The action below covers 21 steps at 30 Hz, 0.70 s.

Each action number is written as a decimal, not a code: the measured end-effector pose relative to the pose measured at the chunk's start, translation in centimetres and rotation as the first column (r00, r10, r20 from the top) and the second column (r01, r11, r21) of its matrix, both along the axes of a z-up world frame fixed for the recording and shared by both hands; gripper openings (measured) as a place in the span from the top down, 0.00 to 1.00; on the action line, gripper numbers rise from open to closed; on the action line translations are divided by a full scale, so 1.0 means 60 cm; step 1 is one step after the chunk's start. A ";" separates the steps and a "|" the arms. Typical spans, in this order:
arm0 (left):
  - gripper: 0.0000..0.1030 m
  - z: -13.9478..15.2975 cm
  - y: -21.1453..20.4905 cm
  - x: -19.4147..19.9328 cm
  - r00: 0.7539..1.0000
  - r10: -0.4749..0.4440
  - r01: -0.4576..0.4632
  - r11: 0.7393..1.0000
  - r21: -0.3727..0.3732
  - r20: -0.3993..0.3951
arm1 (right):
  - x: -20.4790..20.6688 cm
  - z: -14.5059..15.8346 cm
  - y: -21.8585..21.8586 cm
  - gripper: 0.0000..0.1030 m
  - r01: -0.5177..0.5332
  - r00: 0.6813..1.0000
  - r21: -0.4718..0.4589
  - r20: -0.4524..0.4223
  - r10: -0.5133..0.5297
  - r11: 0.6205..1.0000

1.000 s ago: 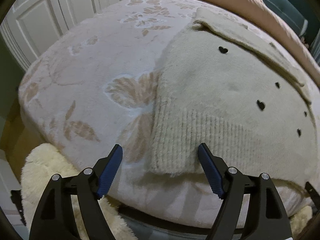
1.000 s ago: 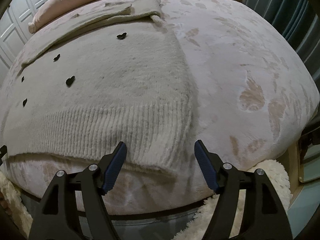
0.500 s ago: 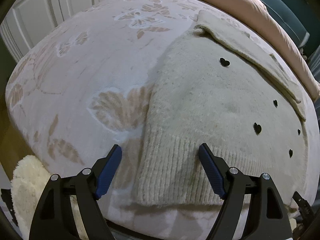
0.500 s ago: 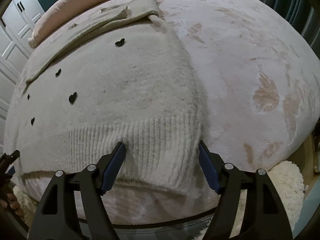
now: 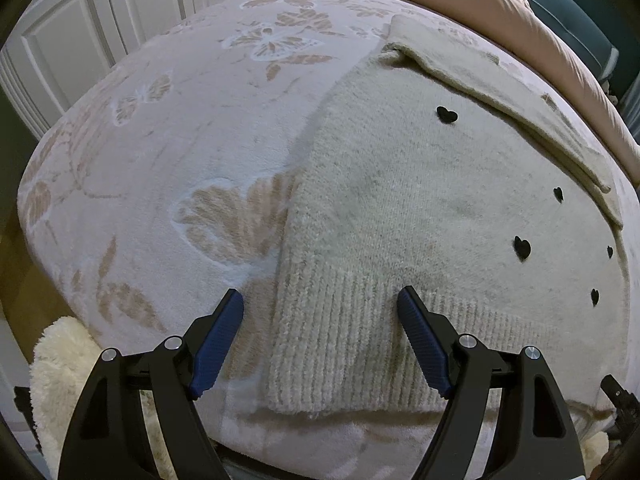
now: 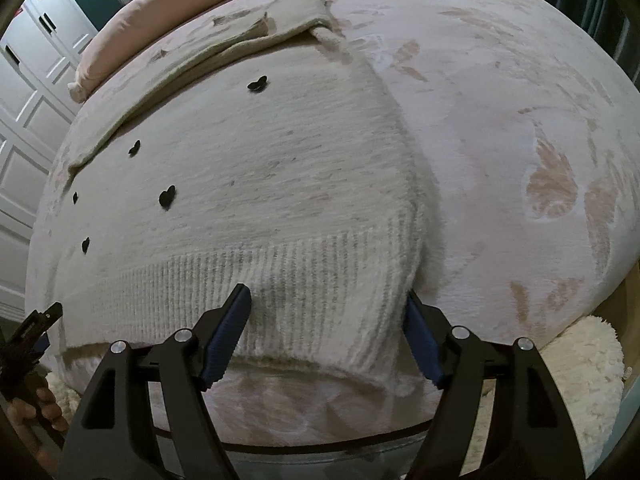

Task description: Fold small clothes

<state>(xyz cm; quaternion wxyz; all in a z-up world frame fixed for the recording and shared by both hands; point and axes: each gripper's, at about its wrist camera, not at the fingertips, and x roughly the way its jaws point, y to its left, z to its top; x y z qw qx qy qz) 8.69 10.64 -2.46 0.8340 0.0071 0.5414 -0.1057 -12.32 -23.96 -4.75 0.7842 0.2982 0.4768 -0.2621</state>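
Garment: cream fuzzy knitted sweater with small black heart buttons (image 5: 420, 208) (image 6: 256, 184) lies flat on the bed, its ribbed hem toward the near edge and one sleeve folded across its far end.
Bed cover: pale pink plush blanket with a tan butterfly and leaf pattern (image 5: 180, 128) (image 6: 520, 100) lies under the sweater; a peach-coloured rolled duvet (image 5: 460, 4) runs along the far side.
Left gripper (image 5: 320, 330): jaws stand wide, pointing steeply down over the hem's left corner; the hem's side edge shows between the blue pads, with no pad pressing on it.
Right gripper (image 6: 328, 334): jaws stand wide over the hem's right corner; the ribbed corner bulges up between the pads, and whether they touch it cannot be told.
Floor side: cream fluffy rug (image 5: 60, 368) (image 6: 588, 380) shows below the bed edge.
Background: white panelled wardrobe doors (image 5: 80, 32) stand beyond the bed.
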 end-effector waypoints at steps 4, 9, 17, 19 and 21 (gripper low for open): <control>0.25 0.000 0.002 0.000 1.000 -0.004 0.004 1.000 -0.008 -0.001 | 0.010 -0.004 0.004 0.30 -0.009 1.000 -0.018 -0.018 0.009 1.000; 0.27 0.005 0.001 0.002 0.999 -0.049 0.047 0.995 -0.086 -0.021 | 0.022 -0.002 0.009 0.30 -0.021 0.999 -0.036 -0.035 0.020 0.999; 0.29 0.006 -0.023 0.002 0.995 -0.096 0.092 0.990 -0.106 -0.033 | 0.030 -0.004 0.009 0.30 -0.022 0.999 -0.041 -0.039 0.020 0.999; 0.29 0.006 -0.027 0.004 0.995 -0.096 0.092 0.990 -0.108 -0.036 | 0.031 -0.004 0.010 0.30 -0.022 0.999 -0.041 -0.039 0.020 0.999; 0.29 0.006 -0.028 0.005 0.995 -0.095 0.090 0.990 -0.105 -0.037 | 0.032 -0.004 0.010 0.30 -0.023 0.999 -0.040 -0.039 0.021 0.999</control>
